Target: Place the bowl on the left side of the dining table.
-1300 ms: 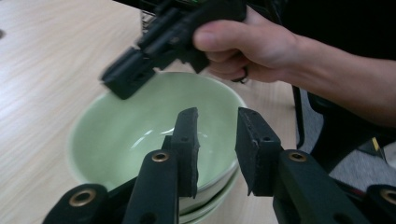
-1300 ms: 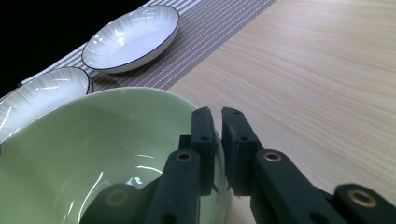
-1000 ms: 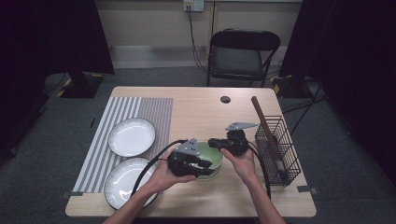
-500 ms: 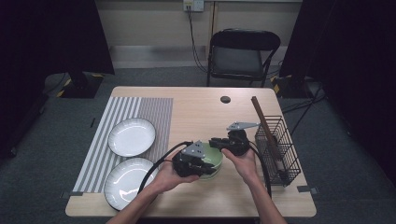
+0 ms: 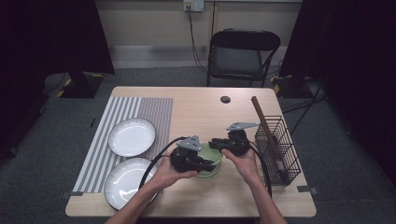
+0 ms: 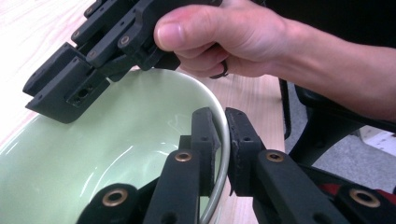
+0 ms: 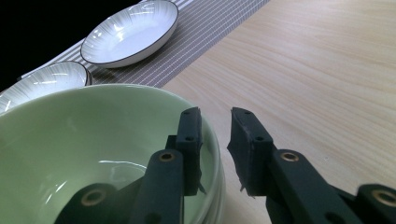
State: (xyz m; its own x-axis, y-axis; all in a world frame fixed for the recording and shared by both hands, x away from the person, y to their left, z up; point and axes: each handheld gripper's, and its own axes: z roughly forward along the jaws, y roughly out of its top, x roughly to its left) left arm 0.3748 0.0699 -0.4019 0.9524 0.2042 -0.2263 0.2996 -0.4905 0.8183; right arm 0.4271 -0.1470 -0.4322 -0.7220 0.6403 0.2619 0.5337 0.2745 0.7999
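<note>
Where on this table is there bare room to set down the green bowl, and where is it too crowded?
Bare wood lies between the striped mat and the wire basket, below the small dark disc. The table's front edge near the basket also looks free. The mat's near part is crowded by two white plates; both grippers crowd the green bowl.

The green bowl (image 6: 93, 154) looks like glazed ceramic, glossy and smooth, with soft highlights on its inner wall. The two white plates (image 7: 128, 32) are glossy too, finely ribbed, with a thin dark rim. The table (image 7: 317, 70) is pale wood-grain with a matt, smooth face. The striped mat (image 5: 135, 107) looks like woven cloth, matt. The left gripper (image 6: 223, 154) and right gripper (image 7: 215, 149) are matt black plastic with brass-coloured rivets. The basket (image 5: 280, 149) is thin dark wire.
</note>
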